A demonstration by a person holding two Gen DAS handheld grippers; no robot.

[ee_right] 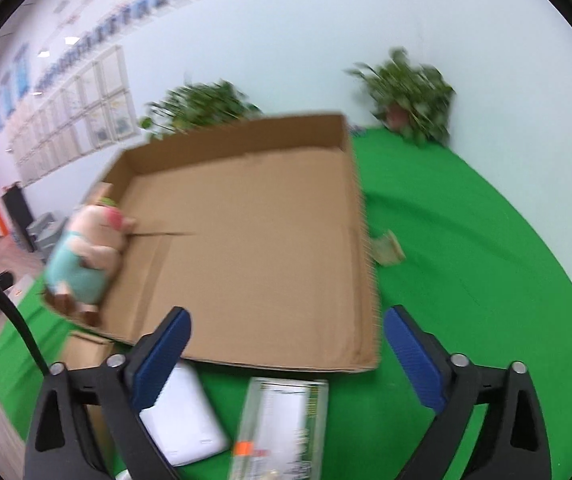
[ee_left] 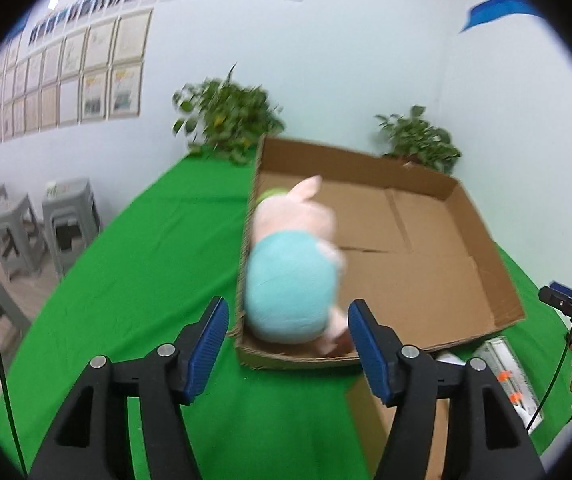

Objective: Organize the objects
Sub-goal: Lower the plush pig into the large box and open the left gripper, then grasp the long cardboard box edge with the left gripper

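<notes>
A plush pig in a teal outfit lies in the near left corner of a shallow cardboard box on the green table. My left gripper is open and empty, just short of the pig. In the right wrist view the pig is at the box's left side. My right gripper is open and empty above a clear plastic package and a white pouch in front of the box.
Two potted plants stand at the table's far edge. A cardboard flap lies in front of the box. A small packet lies right of the box. Grey stools stand left of the table.
</notes>
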